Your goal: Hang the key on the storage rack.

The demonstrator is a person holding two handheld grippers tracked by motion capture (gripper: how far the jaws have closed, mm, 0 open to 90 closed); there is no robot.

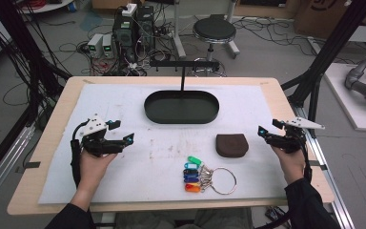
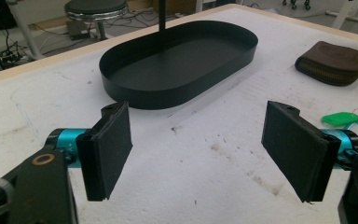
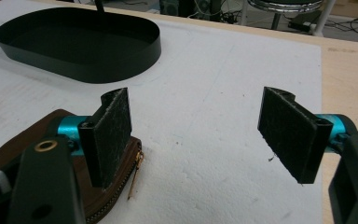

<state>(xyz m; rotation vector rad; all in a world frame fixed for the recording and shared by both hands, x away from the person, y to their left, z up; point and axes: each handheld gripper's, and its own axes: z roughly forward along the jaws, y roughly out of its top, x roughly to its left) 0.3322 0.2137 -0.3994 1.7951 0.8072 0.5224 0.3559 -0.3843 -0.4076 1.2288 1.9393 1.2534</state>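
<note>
Both tools, left (image 1: 128, 139) and right (image 1: 261, 130), hover open and empty; next I judge my right must reach the brown pouch (image 1: 231, 145).

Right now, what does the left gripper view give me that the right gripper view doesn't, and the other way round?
Left gripper view alone: the key tags, green foremost, at the right edge, the whole pouch lying apart from the open left gripper, and most of the tray's floor.

Right gripper view alone: the pouch's zipper pull up close, beside the left jaw of the open right gripper, and the bare wooden table edge.

Both: the black oval tray, the white mat, a stool behind, nothing between the jaws.
</note>
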